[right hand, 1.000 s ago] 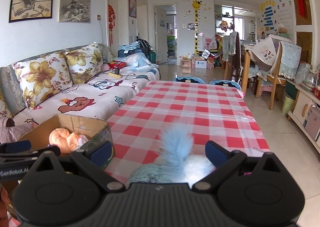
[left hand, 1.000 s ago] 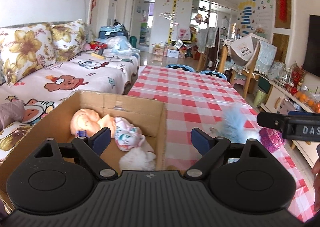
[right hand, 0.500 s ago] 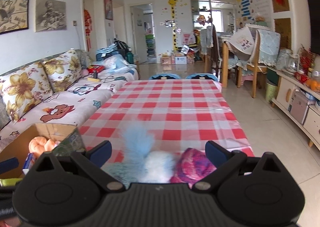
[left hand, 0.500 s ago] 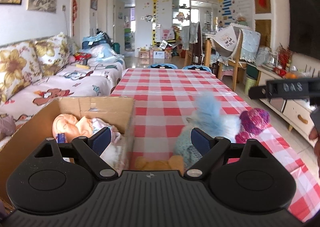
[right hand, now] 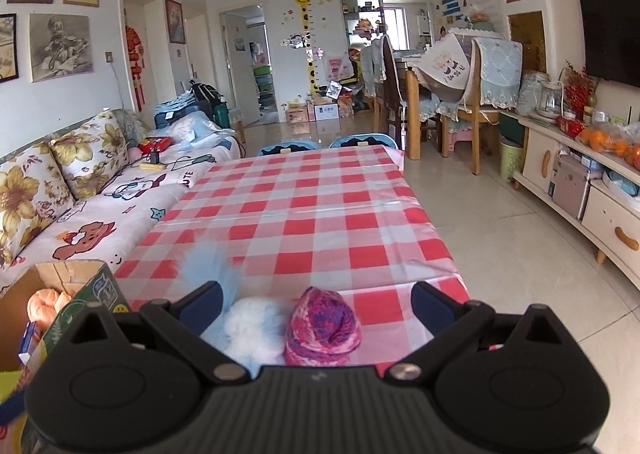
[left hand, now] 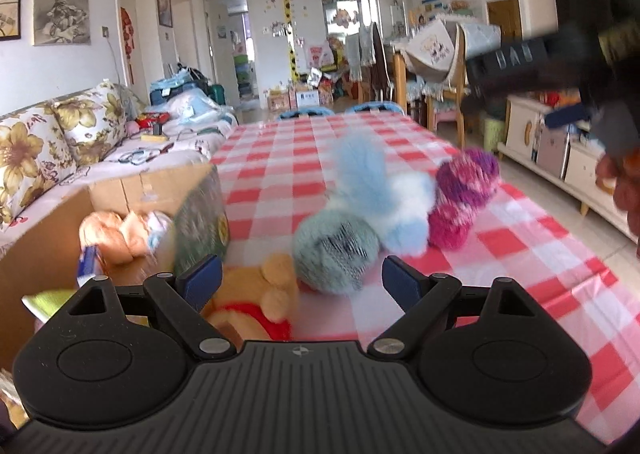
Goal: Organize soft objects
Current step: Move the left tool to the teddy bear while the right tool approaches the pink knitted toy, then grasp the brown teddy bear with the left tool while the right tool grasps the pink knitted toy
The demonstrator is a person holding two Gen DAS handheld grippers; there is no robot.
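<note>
Left gripper [left hand: 302, 276], jaws wide apart and holding nothing. Between and just ahead of its blue fingertips lie an orange plush bear in a red shirt [left hand: 256, 300], nearest the left finger, and a round grey-green fuzzy toy [left hand: 336, 250], roughly midway between the jaws. Beyond the grey-green toy, touching it, is a pale blue and white fluffy plush with an upright feathery tuft [left hand: 384, 193], and against that plush's right side a magenta and purple knitted yarn toy [left hand: 464, 197]. All rest on the red-and-white checked tablecloth [left hand: 520, 250].

Right gripper [right hand: 316, 300], jaws likewise spread wide and empty. The pale blue and white plush [right hand: 256, 330] sits inside the gap toward the left finger; the magenta yarn toy [right hand: 324, 324] sits near the centre of the gap, the two touching on the tablecloth [right hand: 320, 209].

The bear and the grey-green toy appear only in the left wrist view (the right gripper's body hides that region). The left view also shows the right gripper [left hand: 568, 117] as a blurred dark shape, up and to the right.

Open brown cardboard box [left hand: 52, 225], left of the left jaw: it holds a peach-coloured soft doll [left hand: 106, 232] and a pale patterned soft item beside it, blurred. The right view shows the same box [right hand: 60, 278] left of its left finger, with the peach doll [right hand: 44, 302] inside.
</note>
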